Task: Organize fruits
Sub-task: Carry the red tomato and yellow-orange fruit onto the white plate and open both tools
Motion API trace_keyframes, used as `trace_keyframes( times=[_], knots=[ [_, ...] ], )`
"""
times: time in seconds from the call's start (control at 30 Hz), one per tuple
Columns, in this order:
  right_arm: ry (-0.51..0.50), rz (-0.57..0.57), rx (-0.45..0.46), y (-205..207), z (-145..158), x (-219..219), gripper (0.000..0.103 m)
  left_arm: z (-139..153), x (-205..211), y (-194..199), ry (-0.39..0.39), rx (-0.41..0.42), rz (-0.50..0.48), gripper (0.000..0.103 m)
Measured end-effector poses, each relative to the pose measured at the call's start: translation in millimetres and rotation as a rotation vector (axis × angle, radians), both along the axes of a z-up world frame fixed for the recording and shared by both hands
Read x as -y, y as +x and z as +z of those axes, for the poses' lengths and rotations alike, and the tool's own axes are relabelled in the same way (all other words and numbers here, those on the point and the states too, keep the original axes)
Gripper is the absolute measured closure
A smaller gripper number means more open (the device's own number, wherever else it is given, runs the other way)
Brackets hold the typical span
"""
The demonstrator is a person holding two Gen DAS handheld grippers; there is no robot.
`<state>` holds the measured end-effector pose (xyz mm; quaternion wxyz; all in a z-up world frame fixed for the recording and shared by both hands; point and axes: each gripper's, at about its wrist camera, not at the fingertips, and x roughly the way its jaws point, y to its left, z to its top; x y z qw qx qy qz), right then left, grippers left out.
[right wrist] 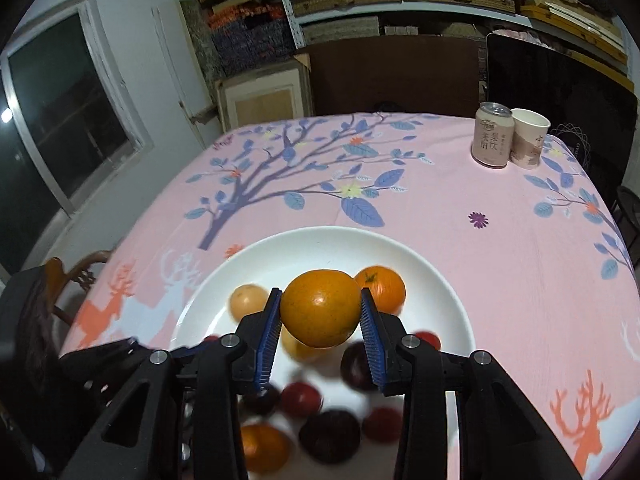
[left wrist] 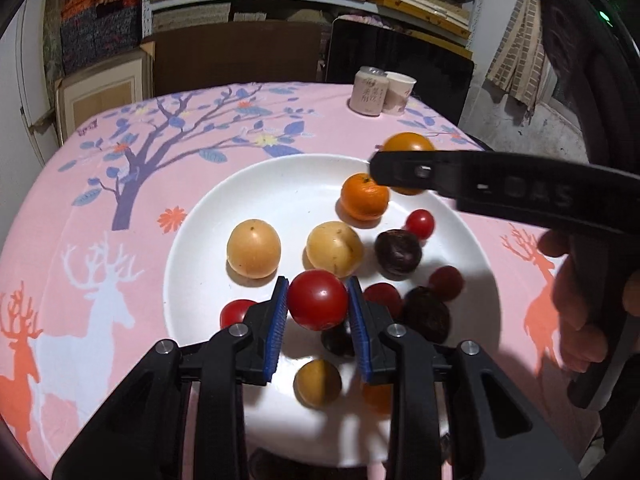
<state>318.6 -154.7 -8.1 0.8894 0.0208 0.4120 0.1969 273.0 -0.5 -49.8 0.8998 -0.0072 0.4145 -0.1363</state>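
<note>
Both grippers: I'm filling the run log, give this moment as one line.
left gripper: shut on red tomato | right gripper: shut on orange fruit | both over white plate

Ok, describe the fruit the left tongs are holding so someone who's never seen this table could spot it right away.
Start at the big white plate on the pink tablecloth printed with deer and a tree. Over the plate's near side, the left tongs pinch a tomato between blue pads. It is the biggest, shiniest red fruit, held up above the smaller red ones lying on the plate.
</note>
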Motion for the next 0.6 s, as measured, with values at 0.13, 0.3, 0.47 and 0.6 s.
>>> trace_keyframes(
  times=[0.13,0.3,0.47,0.6],
  knots=[
    [-0.043,0.018,-0.019,24,-19,-22,0.065,-14,-6,13,-0.003,-0.031,0.016,0.074],
    [-0.080,0.032,-0.018,32,-33,-38,0.062,-13,-8,18,-0.011,-0.027,0.028,0.072],
    [-0.063,0.026,0.041,15,-18,-30,0.058,-3,-11,9,-0.047,0.008,0.035,0.053],
    [-0.024,0.013,0.066,-17,0,-9,0.058,12,-18,-15,-0.078,0.034,0.022,0.053]
  ],
)
